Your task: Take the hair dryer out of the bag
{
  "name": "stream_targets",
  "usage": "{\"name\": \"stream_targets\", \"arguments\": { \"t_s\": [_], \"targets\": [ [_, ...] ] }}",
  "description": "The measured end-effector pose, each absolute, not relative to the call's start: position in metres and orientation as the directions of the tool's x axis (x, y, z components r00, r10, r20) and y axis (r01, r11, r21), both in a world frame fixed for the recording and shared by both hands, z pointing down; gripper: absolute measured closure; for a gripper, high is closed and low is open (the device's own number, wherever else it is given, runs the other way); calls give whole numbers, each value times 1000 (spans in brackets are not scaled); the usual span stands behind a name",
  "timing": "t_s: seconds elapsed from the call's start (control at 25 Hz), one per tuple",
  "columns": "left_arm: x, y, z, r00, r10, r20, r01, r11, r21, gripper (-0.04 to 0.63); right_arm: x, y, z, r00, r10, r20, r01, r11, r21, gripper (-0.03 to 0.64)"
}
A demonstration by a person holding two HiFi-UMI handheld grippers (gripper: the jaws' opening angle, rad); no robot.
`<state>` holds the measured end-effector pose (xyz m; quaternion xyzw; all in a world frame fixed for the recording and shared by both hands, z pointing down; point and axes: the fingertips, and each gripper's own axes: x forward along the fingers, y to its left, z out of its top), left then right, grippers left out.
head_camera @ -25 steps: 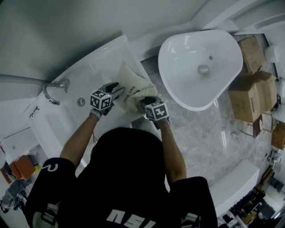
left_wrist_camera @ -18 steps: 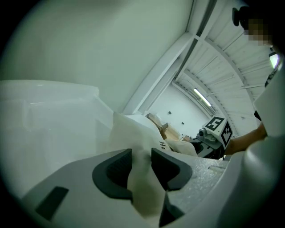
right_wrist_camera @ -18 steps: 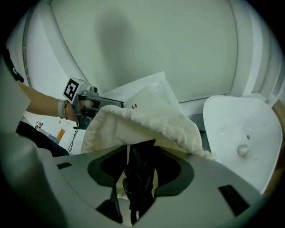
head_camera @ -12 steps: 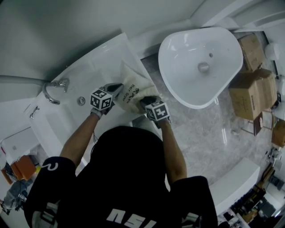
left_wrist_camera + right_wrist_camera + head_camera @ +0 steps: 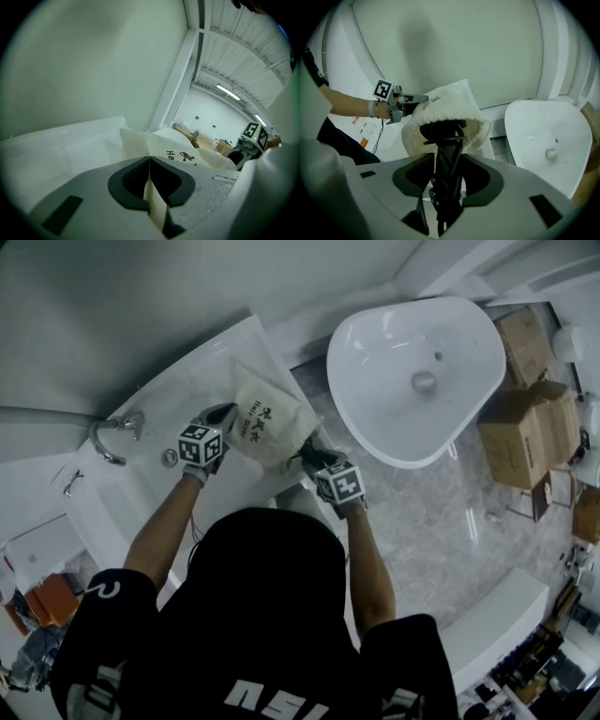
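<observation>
A cream cloth drawstring bag (image 5: pixel 265 424) with dark print hangs tilted over the white bathtub's rim (image 5: pixel 246 343). My left gripper (image 5: pixel 225 416) is shut on the bag's closed end, and a fold of the bag's cloth (image 5: pixel 152 197) shows pinched between its jaws. At the bag's open mouth (image 5: pixel 449 123), my right gripper (image 5: pixel 310 455) is shut on the black hair dryer (image 5: pixel 446 173). The dryer's handle has its cord wound round it. The dryer's handle end sticks out of the mouth, and the rest stays hidden inside the bag.
A chrome faucet (image 5: pixel 114 432) and a drain fitting (image 5: pixel 169 457) sit on the bathtub at the left. A white washbasin (image 5: pixel 412 381) stands at the right on the marble floor. Cardboard boxes (image 5: pixel 530 418) are stacked beyond it.
The left gripper's jaws closed on the bag's end and lifted it up and to the left. The right gripper drew slightly back with the dryer, so the bag now stretches between them.
</observation>
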<state>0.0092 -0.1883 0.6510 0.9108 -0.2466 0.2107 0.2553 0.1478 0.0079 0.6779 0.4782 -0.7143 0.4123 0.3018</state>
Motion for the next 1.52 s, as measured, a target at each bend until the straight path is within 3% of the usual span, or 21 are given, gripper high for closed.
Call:
{"name": "stream_targets", "arguments": {
  "t_s": [0.4,0.68,0.88,1.0,1.08,1.24,1.52],
  "targets": [
    [6,-212,664,695,-408,592,-631,-741,230,591,182,60,664,-288,-493,821,-951,43,-307,440],
    [14,-209,641,715,-458,528,-615,-771,164,489,201,96,648,-226,-582,781,-935,-94,-341,440],
    [24,-196,606,756,-458,467,-576,-804,145,480,208,103,630,-170,-634,754,-924,-164,-347,442],
    [34,-174,583,809,-420,411,-520,-838,167,505,209,89,613,-157,-704,692,-911,-167,-377,442],
    [40,-158,571,843,-382,378,-472,-863,182,592,208,78,602,-153,-741,654,-902,-165,-398,442],
    [44,-137,564,876,-326,356,-413,-888,204,597,205,62,587,-141,-768,625,-903,-160,-400,442],
    [27,-134,549,872,-350,343,-432,-880,199,597,195,33,562,-174,-794,582,-914,-90,-396,442]
  ]
}}
